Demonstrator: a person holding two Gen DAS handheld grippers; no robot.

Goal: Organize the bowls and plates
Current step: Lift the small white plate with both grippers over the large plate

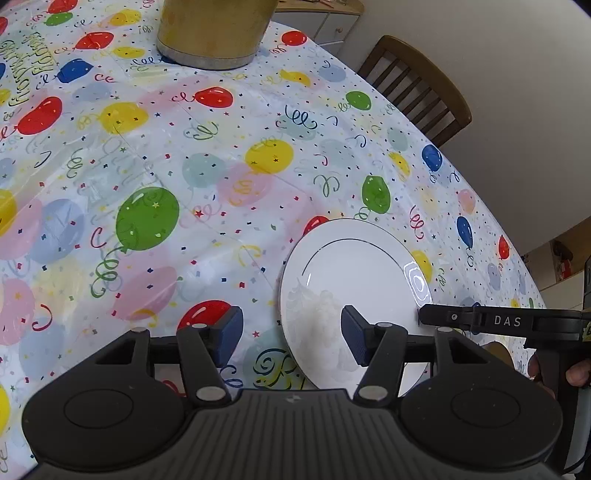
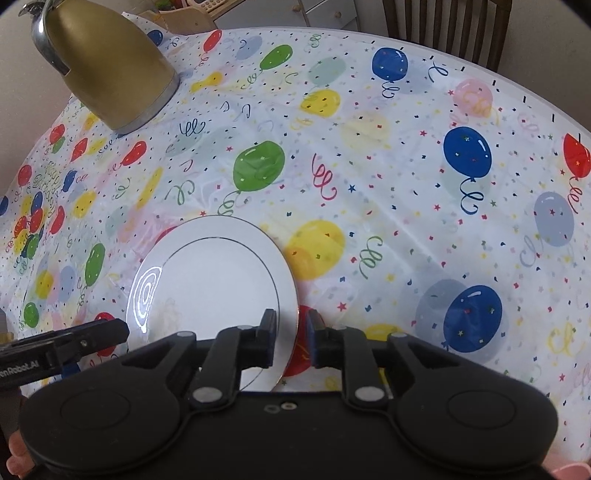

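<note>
A single white plate (image 1: 354,273) (image 2: 214,280) with a thin dark ring lies flat on the balloon-print tablecloth (image 1: 155,166). My left gripper (image 1: 291,336) is open wide and straddles the plate's near left rim, one blue pad over the plate and the other over the cloth. My right gripper (image 2: 293,339) stands narrowly open around the plate's right rim, and a sliver of cloth shows between the rim and the outer pad. Each gripper also shows from the side in the other's view: the right gripper (image 1: 498,321) and the left gripper (image 2: 62,343). No bowl is in view.
A gold kettle (image 1: 218,29) (image 2: 107,62) stands at the far side of the table. A wooden chair (image 1: 417,85) (image 2: 443,26) sits beyond the table's rounded edge, with a cabinet (image 1: 332,22) behind. Fingers of a hand (image 1: 576,373) hold the right gripper's handle.
</note>
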